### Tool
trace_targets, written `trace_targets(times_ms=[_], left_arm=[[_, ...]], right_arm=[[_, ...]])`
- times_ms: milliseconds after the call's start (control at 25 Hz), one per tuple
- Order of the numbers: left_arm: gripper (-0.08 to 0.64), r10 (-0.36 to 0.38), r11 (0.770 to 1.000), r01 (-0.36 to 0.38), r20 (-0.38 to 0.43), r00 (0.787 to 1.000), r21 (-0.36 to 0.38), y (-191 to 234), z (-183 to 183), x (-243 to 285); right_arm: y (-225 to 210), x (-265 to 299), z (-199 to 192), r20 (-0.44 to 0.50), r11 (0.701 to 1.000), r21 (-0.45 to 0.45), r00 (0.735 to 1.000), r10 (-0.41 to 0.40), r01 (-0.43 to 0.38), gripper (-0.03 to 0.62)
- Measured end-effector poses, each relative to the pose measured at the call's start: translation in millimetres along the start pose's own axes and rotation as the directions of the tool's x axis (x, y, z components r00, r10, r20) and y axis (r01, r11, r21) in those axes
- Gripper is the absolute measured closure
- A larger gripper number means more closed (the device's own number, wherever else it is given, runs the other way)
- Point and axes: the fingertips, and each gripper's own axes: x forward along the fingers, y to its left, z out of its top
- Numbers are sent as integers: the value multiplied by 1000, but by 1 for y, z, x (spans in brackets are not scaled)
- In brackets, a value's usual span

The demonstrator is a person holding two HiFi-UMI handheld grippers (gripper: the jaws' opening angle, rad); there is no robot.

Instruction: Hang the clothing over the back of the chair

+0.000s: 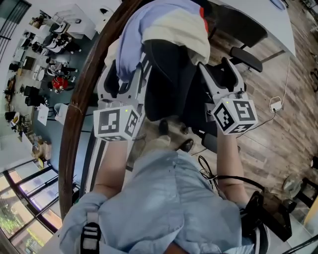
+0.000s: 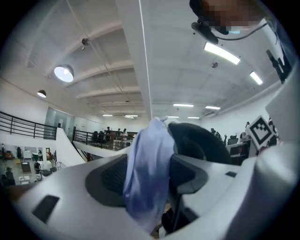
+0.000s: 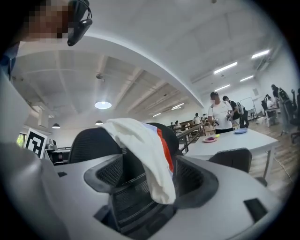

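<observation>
A garment with a lavender part, a cream part and a red edge lies draped over the top of a black mesh office chair back. My left gripper and my right gripper flank the chair back just below the cloth. In the left gripper view the lavender cloth hangs loose in the gap of the left gripper, whose jaws stand wide and apart from it. In the right gripper view the cream cloth with an orange-red stripe hangs before the open right gripper.
A curved wooden railing runs at the left, with a lower floor of desks beyond it. A second black chair stands behind. A cable and plug lie on the wood floor. A white table and a standing person are at the right.
</observation>
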Motion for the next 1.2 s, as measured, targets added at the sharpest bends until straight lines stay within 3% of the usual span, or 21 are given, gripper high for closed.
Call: trace_targets(times_ms=[280,560,720,1200], left_arm=[[307,31,999,-34,92,995,29,-60,39,-45],[460,27,999,-31,187,982,20,-117,85,-61],[526,2,1000,-9,248,969,24,-153,116,-61],[546,-15,998,-3,285,958,64,-164,116,-61]], right_arm=[[21,-54,37,48,990,-116,996,81,-75,260],[57,-82,65,76,965,-222,984,158,-138,458],[54,-101,95,122,953,-276,979,161,-123,541],[63,-106,93,165,938,-339,977,137,-74,580]])
